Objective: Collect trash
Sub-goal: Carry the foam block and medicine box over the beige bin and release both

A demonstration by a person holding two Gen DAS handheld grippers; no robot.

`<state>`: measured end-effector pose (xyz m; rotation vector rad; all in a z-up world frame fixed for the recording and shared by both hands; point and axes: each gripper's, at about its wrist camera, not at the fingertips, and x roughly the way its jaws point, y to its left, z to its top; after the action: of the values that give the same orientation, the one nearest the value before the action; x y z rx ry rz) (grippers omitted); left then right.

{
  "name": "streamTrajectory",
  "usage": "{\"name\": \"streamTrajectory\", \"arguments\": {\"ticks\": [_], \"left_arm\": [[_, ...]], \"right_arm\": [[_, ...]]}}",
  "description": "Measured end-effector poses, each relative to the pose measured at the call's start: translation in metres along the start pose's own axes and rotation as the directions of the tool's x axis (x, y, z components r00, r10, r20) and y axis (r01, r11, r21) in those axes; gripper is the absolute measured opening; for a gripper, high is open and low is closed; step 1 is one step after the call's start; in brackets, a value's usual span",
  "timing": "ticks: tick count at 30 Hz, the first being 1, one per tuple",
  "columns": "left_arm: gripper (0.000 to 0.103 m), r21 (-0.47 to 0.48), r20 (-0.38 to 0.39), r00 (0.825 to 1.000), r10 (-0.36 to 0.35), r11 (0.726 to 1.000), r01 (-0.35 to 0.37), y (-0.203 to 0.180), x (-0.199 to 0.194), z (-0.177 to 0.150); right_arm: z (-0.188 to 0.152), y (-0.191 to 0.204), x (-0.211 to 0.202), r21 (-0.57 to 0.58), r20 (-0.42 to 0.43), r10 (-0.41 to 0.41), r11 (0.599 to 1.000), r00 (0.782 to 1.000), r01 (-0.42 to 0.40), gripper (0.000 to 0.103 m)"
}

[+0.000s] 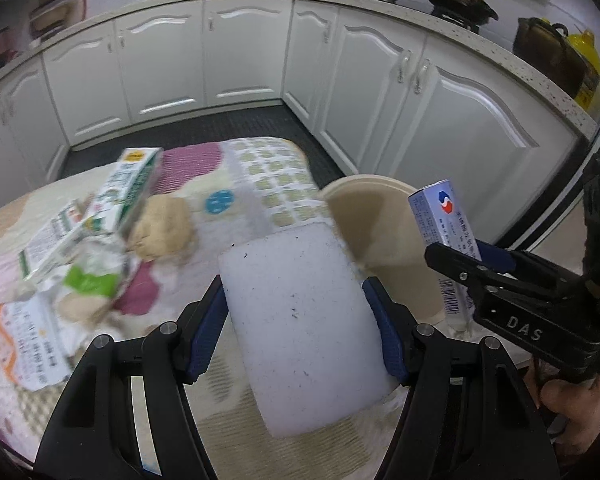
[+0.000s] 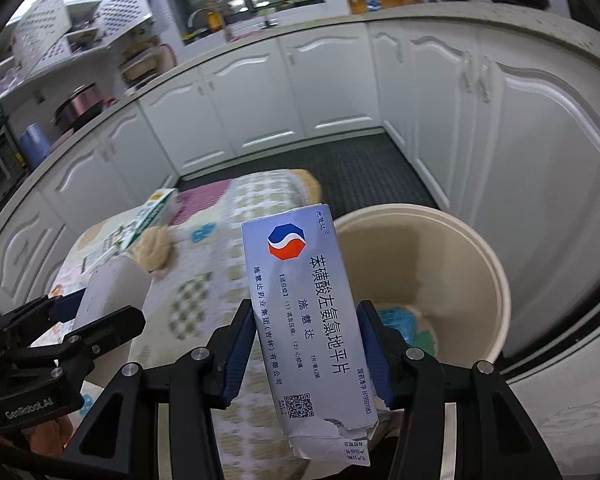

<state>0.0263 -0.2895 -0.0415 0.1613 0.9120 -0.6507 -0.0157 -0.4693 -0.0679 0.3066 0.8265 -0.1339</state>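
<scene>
Left hand-held gripper (image 1: 296, 312) pinches a white foam block (image 1: 300, 328); right hand-held gripper (image 2: 306, 344) clamps a medicine box (image 2: 304, 320), bin (image 2: 496, 272) just ahead-right. Cartons (image 1: 112, 208) left on the table (image 1: 260, 172).

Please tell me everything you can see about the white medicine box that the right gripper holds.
The medicine box is a flat, pale carton, seemingly thin cardboard, with a red and blue octagonal logo, dark Chinese print, a QR code and, on a side face, a barcode. Its near end is torn open and crumpled. The right gripper clamps it by its two long edges, blue pads touching; it stands tilted, logo end away. It hangs beside the table, near the beige bin, touching nothing else.
</scene>
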Motion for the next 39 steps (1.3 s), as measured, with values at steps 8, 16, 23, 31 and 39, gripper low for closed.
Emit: {"name": "streamTrajectory", "arguments": {"ticks": [8,16,23,31,39], "left_arm": [[0.066,0.037,-0.035,0.999,-0.042,0.998,0.043,-0.033,0.036,0.018],[0.067,0.074,-0.039,0.998,-0.041,0.996,0.043,-0.054,0.061,0.031],[0.069,0.089,-0.036,0.999,-0.037,0.995,0.04,-0.063,0.077,0.037],[0.071,0.057,-0.041,0.997,-0.067,0.996,0.07,-0.06,0.088,0.039],[0.074,0.029,-0.046,0.994,-0.096,0.995,0.098,-0.056,0.086,0.039]], "right_arm": [[0.003,-0.043,0.015,0.087,-0.024,-0.058,0.994,0.998,0.06,0.05],[0.005,-0.072,0.03,0.146,-0.051,-0.085,0.985,0.995,0.092,0.05],[0.006,-0.088,0.04,0.187,-0.063,-0.098,0.976,0.993,0.108,0.05],[0.008,-0.096,0.049,0.216,-0.08,-0.126,0.966,0.989,0.14,0.057],[0.001,-0.093,0.043,0.221,-0.09,-0.116,0.966,0.989,0.133,0.062]]}}
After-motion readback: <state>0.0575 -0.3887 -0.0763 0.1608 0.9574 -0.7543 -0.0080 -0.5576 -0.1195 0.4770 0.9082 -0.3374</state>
